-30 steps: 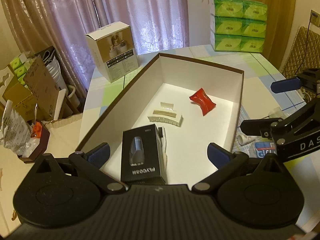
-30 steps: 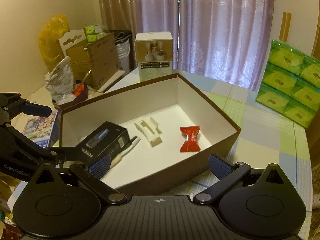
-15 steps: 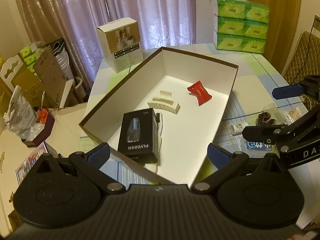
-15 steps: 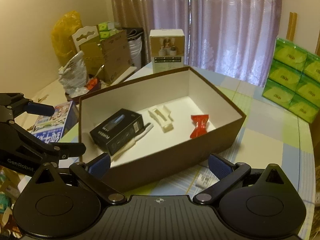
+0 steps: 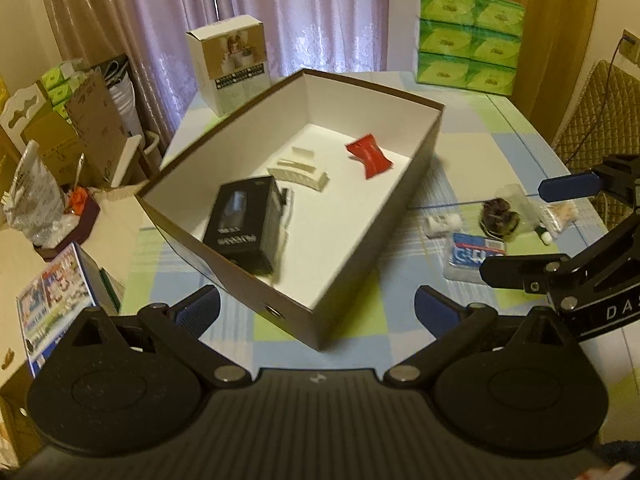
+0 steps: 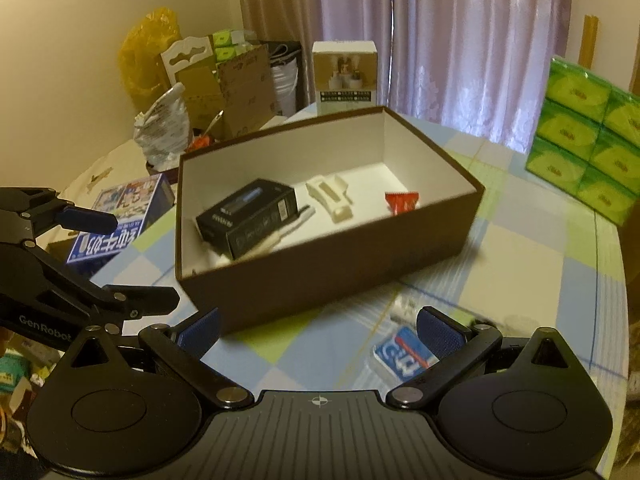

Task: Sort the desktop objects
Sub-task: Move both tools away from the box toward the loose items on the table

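A brown box with a white inside stands on the checked table. In it lie a black carton, a cream hair clip and a red sachet. My left gripper hangs open and empty above the box's near corner. My right gripper is open and empty too, just short of the box's near wall. On the table right of the box lie a blue-and-white packet, a small white bottle and a dark clear-wrapped item.
A stack of green tissue packs and a white product carton stand at the table's far edge. A blue printed box, cardboard and bags crowd the left side. A padded chair stands at the right.
Both grippers have drawn back and up from the box, so it looks smaller and farther. The loose items right of the box have come into view. The box's contents have stayed put.
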